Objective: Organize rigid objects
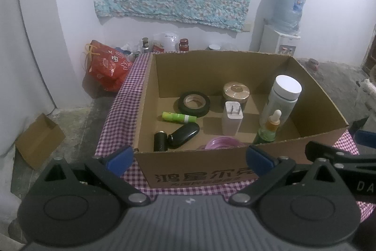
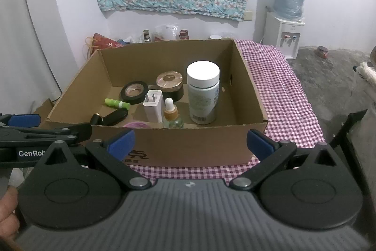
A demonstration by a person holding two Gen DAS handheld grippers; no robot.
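Note:
A cardboard box (image 1: 312,77) (image 2: 249,88) stands on a checked cloth. Inside are a white-capped bottle (image 1: 282,98) (image 2: 203,95), a dropper bottle (image 1: 270,127) (image 2: 171,114), a white charger (image 1: 231,118) (image 2: 154,107), a black tape roll (image 1: 193,104) (image 2: 134,91), a gold-lidded jar (image 1: 236,92) (image 2: 169,82), a green tube (image 1: 178,117) (image 2: 117,104), a black case (image 1: 183,135) (image 2: 115,117), a small black cylinder (image 1: 160,141) and a pink item (image 1: 222,142) (image 2: 136,125). My left gripper (image 1: 189,158) is open and empty before the box's near wall. My right gripper (image 2: 190,142) is also open and empty there.
The purple checked cloth (image 2: 282,91) (image 1: 117,107) covers the surface. A red bag (image 1: 107,67), jars and bottles (image 1: 183,44) stand by the back wall. A water dispenser (image 2: 285,22) stands at the right. A loose cardboard piece (image 1: 38,140) lies on the floor at left.

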